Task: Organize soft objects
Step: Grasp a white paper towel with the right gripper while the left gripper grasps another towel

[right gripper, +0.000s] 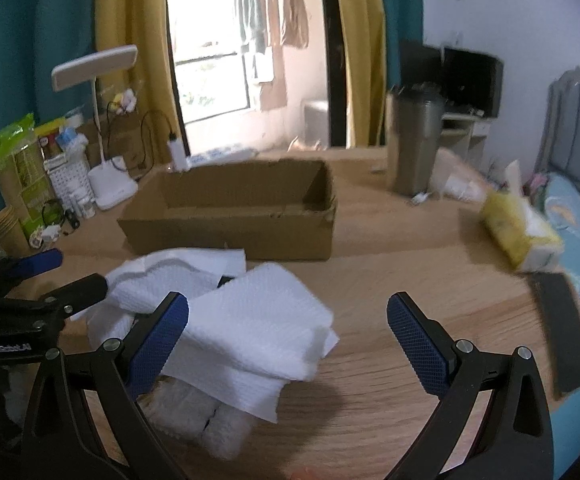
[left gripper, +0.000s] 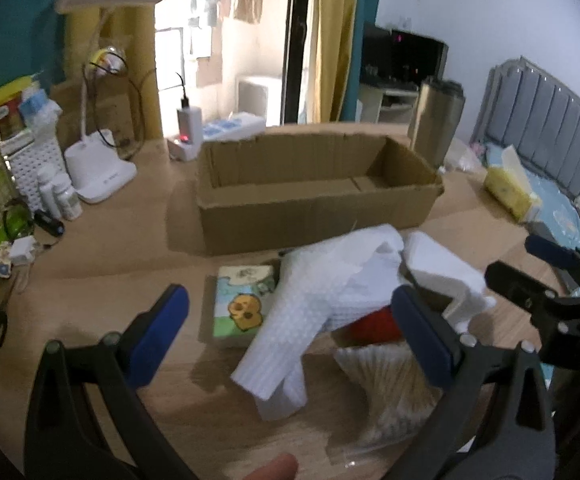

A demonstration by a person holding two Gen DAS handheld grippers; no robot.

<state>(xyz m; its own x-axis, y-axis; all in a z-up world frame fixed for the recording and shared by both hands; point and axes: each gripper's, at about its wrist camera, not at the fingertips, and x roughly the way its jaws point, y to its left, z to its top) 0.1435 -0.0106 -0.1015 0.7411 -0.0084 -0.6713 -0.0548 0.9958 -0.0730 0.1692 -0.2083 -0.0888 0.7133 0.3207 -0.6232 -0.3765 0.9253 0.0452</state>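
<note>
Your left claw (left gripper: 290, 320) and right claw (right gripper: 288, 328) hung spread; crumpled white quilted cloths (right gripper: 258, 320) lay heaped on worktop (right gripper: 390, 280).

Each fisheye camera looks forward and slightly down along its own spread blue-padded jaws, close above the light wooden tabletop (left gripper: 102, 256). The left view sits left of the crumpled white paper towels (left gripper: 322, 300), the right view to their right. Both share the towels and, beyond the jaws, the open brown cardboard box (right gripper: 230, 216).
</note>
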